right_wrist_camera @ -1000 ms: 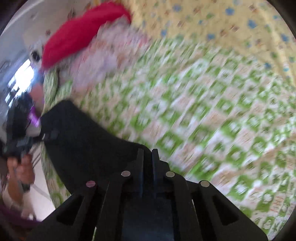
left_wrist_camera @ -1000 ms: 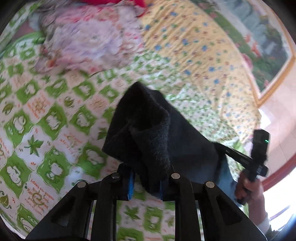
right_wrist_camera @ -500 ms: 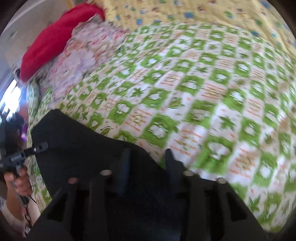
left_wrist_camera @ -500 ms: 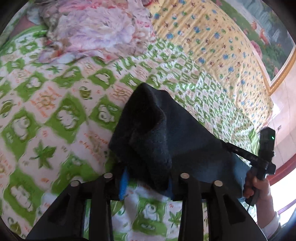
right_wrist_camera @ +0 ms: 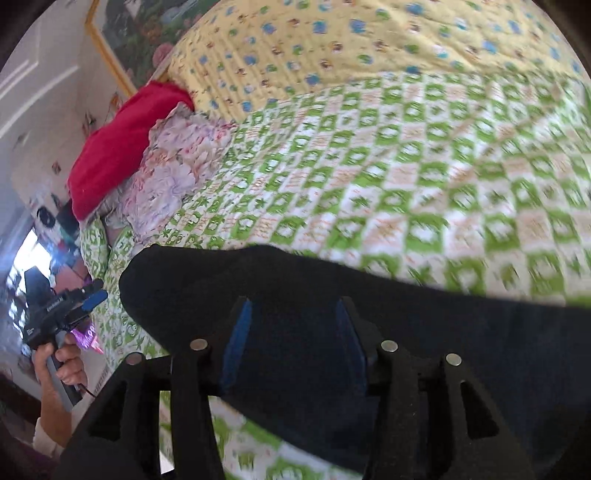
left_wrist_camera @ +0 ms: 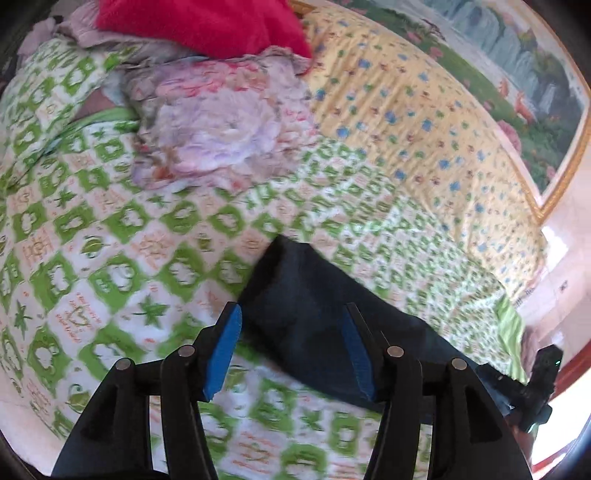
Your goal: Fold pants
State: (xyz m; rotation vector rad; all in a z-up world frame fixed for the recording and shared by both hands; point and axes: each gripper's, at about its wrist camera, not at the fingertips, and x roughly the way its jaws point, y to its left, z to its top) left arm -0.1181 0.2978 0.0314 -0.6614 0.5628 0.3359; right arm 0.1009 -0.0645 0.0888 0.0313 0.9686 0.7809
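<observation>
The dark navy pants (left_wrist_camera: 314, 295) lie flat on the green-and-white patterned bed sheet (left_wrist_camera: 110, 258). My left gripper (left_wrist_camera: 291, 339) is open, its blue-padded fingers spread just above one end of the pants and holding nothing. My right gripper (right_wrist_camera: 291, 336) is open too, over the other end of the pants (right_wrist_camera: 369, 306), which fill the lower part of the right wrist view. The right gripper shows small at the far right of the left wrist view (left_wrist_camera: 535, 387); the left gripper shows at the left of the right wrist view (right_wrist_camera: 62, 306).
A floral bundle of cloth (left_wrist_camera: 221, 125) and a red blanket (left_wrist_camera: 207, 22) lie at the head of the bed. A yellow dotted quilt (left_wrist_camera: 406, 110) covers the far side. A framed picture (left_wrist_camera: 517, 74) hangs on the wall behind.
Both grippers were shut on the pants, with the left lifting a bunched end. Now both have opened and let go, and the pants lie flat on the sheet.
</observation>
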